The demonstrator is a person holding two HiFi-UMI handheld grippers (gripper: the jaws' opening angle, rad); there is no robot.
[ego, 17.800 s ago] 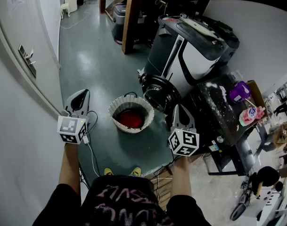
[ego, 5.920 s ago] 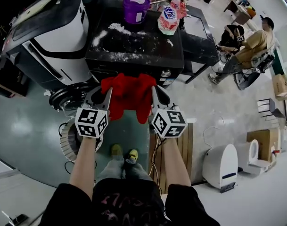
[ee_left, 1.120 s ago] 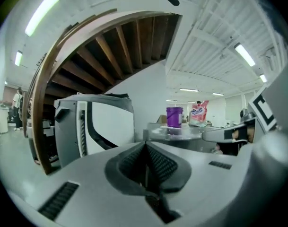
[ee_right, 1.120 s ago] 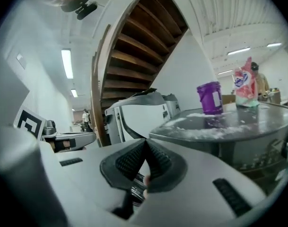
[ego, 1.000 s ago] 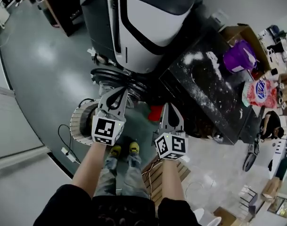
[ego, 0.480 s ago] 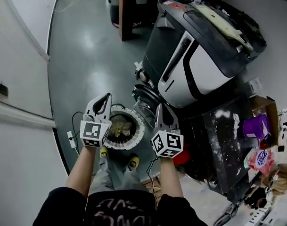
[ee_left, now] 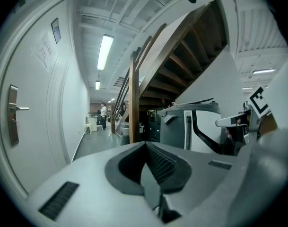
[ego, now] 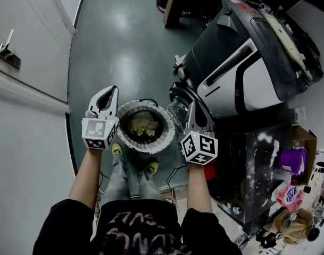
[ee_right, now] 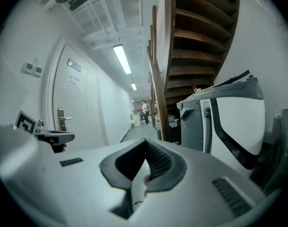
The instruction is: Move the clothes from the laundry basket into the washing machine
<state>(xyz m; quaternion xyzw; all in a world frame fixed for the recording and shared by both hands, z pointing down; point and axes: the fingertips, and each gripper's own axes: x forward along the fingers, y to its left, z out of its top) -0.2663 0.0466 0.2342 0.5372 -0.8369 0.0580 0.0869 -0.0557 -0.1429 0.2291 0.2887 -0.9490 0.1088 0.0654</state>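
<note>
Both tongs are clenched shut on nothing. With forearms stretched forward, my left gripper point(ego: 110, 91) hangs over the left rim of the laundry basket point(ego: 131, 143) and my right gripper point(ego: 192, 107) over its right. The clothes point(ego: 142, 125) lie inside the basket, and the washing machine point(ego: 241, 73) stands just to its right.

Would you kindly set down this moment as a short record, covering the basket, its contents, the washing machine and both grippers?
Laundry basket: on the floor, beside the washing machine
Contents: olive-brown clothes lying inside
Left gripper: jaws together, nothing held, at the basket's left in the head view
Right gripper: jaws together, nothing held, at the basket's right, nearer the machine
Task state: clothes in the basket not yet picked up
</note>
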